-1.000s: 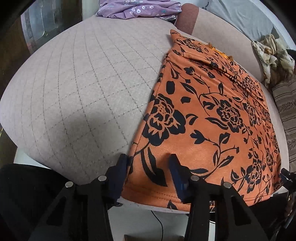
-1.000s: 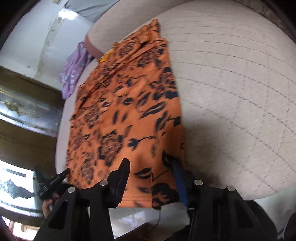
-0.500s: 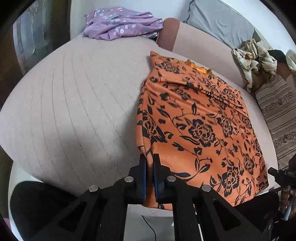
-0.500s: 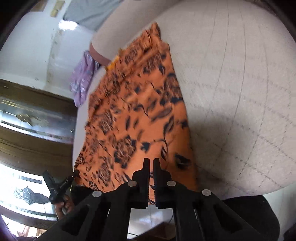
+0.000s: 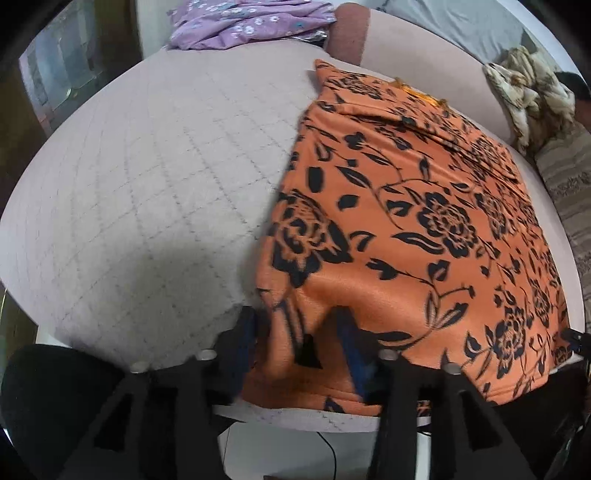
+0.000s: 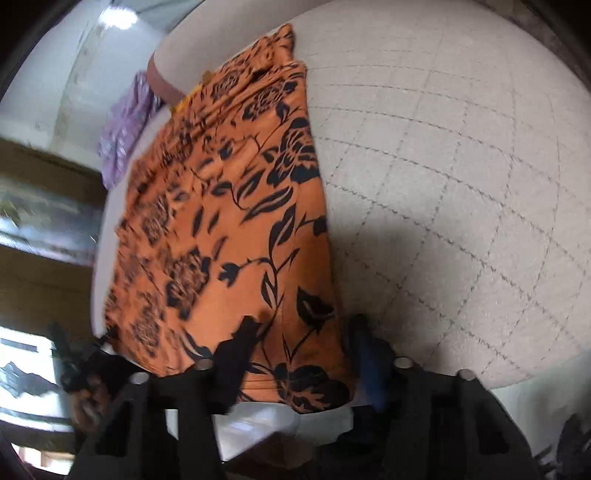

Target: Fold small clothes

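Note:
An orange garment with black flowers (image 5: 406, 206) lies flat on a quilted beige seat (image 5: 147, 184). My left gripper (image 5: 295, 332) straddles its near left corner. The jaws are opening, and a raised fold of the hem stands between them without being pinched. In the right wrist view the same garment (image 6: 229, 206) runs away from me. My right gripper (image 6: 304, 332) sits over its near right corner. Its jaws are also opening, with the hem between the fingers and no pad pressing on it.
A purple flowered garment (image 5: 251, 22) lies at the seat's far edge. A cream patterned cloth (image 5: 532, 92) and a striped cushion (image 5: 569, 177) are at the right. Bare quilted seat (image 6: 461, 166) spreads beside the orange garment. The seat's front edge runs just under both grippers.
Half a second ago both grippers were shut on the garment's near hem. Both have opened again, and the hem by the left gripper is left bunched up.

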A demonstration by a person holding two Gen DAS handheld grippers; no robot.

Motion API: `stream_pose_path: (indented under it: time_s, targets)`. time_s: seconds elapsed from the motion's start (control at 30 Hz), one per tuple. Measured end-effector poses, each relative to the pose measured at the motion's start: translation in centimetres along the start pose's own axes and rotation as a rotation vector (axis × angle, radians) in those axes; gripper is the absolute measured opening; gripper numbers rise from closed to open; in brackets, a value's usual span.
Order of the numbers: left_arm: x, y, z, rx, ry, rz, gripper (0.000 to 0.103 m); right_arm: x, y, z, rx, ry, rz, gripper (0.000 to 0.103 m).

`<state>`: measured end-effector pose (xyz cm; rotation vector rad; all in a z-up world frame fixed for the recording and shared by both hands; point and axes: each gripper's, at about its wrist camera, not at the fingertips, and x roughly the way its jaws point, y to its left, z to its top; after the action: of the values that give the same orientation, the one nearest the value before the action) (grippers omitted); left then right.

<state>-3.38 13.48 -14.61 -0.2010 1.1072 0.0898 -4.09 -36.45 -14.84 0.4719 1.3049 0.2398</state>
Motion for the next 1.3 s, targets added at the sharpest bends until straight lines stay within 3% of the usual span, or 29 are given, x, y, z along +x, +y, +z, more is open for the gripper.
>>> stream_pose_path:
  time_s: [0.07,0.17,0.3,0.33,0.37,0.43,0.5,0.53,0.57,0.6,0.67,0.73,0.8,0.87,0.93,1.0,1.17,1.3]
  targets:
    - [0.2,-0.5,0.1,0.019,0.003,0.017,0.057,0.2,0.6,0.1,-0.024,0.029,-0.008,0.013]
    - [-0.3,-0.6,0.2,0.039,0.001,-0.007,0.006,0.5,1.3,0.0,-0.039,0.047,0.004,0.008]
    - [-1.2,0.6,1.3,-0.032,-0.015,-0.055,0.01,-1.3,1.1,0.4,0.034,-0.027,0.129,0.01]
    - [-0.4,0.7,1.3,-0.03,0.019,-0.054,0.01,-1.3,0.7,0.6,0.056,-0.042,0.121,0.013]
    - [0.3,0.7,1.2,-0.021,0.043,-0.051,0.016,-0.9,0.3,0.6,0.064,-0.032,0.088,0.015]
    - [0.4,0.3,0.9,0.013,0.022,-0.041,0.022,0.7,-0.3,0.3,0.083,0.027,0.072,0.028]
    - [0.4,-0.4,0.9,0.049,0.031,-0.06,0.052,1.0,-0.3,0.0,0.089,0.017,0.092,0.036]
    - [0.5,-0.8,0.8,0.066,0.031,-0.049,0.054,0.8,-0.3,0.0,0.092,0.017,0.097,0.036]
    - [0.6,-1.2,0.8,0.079,0.028,-0.024,0.041,0.9,-0.4,0.1,0.096,0.022,0.1,0.036]
    - [0.5,-1.6,0.8,0.096,0.021,-0.009,0.005,0.9,-0.4,0.2,0.091,0.031,0.105,0.027]
    - [-0.7,-1.2,1.3,0.061,0.004,-0.073,0.005,0.7,-0.4,0.5,0.09,0.038,0.105,0.007]
    - [-2.4,-0.8,2.4,0.043,-0.059,-0.086,0.005,-0.3,-0.3,1.2,0.114,-0.011,0.158,0.007]
    - [-2.5,-0.5,3.1,0.032,-0.06,-0.107,0.005,-1.1,0.1,1.7,0.12,-0.042,0.201,0.007]
    - [-1.0,-0.1,2.9,0.029,-0.019,-0.083,0.005,-0.8,-0.1,1.9,0.126,-0.043,0.204,0.007]
    - [1.5,0.3,2.2,0.009,0.077,-0.068,0.006,0.7,-0.9,1.6,0.165,-0.007,0.216,0.007]
    - [1.1,0.2,2.4,0.021,0.063,-0.07,0.006,1.6,-1.6,1.4,0.206,0.014,0.226,0.007]
    - [-1.4,-0.5,4.8,0.034,-0.017,-0.132,0.006,0.1,-0.6,3.3,0.167,-0.041,0.294,0.007]
    - [2.5,-0.6,5.1,0.042,0.093,-0.1,0.006,2.3,-0.5,4.3,0.193,-0.006,0.302,0.007]
